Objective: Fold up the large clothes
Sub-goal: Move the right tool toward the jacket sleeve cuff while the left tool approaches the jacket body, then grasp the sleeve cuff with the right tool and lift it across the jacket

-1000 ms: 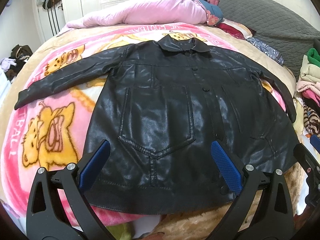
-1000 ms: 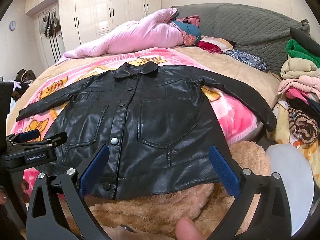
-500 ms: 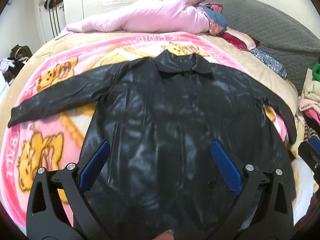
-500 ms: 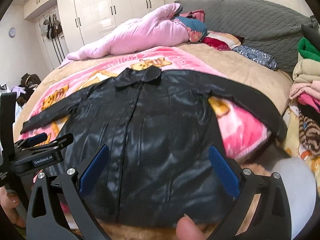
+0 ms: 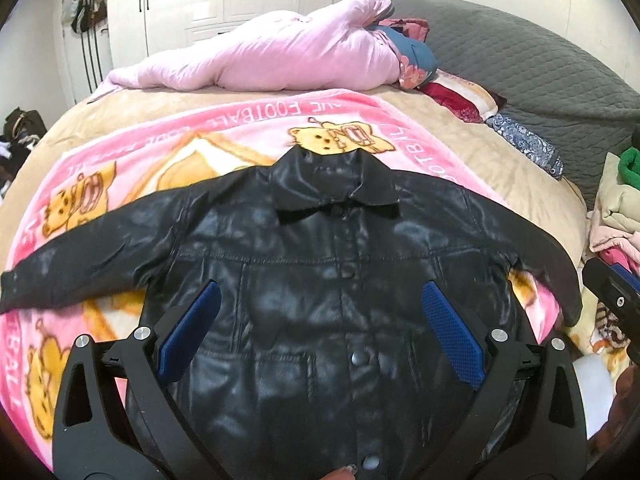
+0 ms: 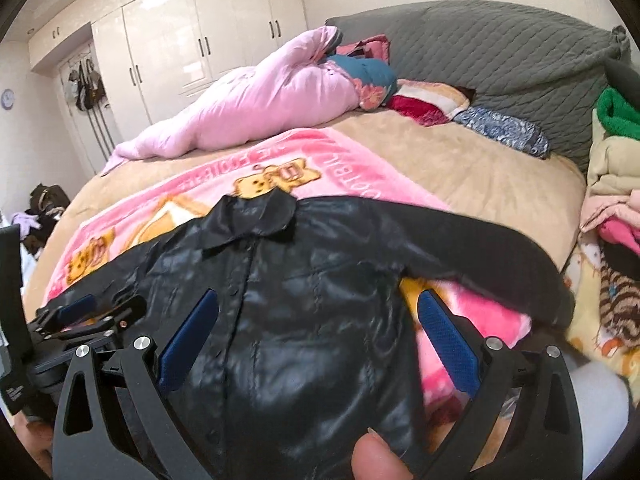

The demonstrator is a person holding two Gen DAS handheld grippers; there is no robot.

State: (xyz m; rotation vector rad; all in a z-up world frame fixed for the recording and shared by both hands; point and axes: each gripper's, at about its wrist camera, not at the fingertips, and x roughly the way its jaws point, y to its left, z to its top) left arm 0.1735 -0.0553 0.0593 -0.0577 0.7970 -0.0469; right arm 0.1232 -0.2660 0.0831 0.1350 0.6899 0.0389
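Left wrist view: left gripper, jaws spread wide and holding nothing, poised over the chest of the black jacket. The jacket lies face up and buttoned on the pink blanket, collar toward the far side of the bed, both sleeves spread outward; its lower hem is out of view beneath the gripper. Right wrist view: right gripper, likewise wide open and empty, above the jacket's right half, near the armpit of the right sleeve; the left gripper appears at the left edge of this view.

Step in hand, as judged: approach for a first fold. A clean result calls for each gripper to close on a single edge at the shoulder or cuff, then carry the sleeve across the chest so that it lies flat. The glossy material looks stiff and slick, so a pinch well in from the edge should hold better than a shallow one.

Legible writing: "FOOTBALL", printed upside down on the blanket border; the smaller lettering beside it cannot be read.
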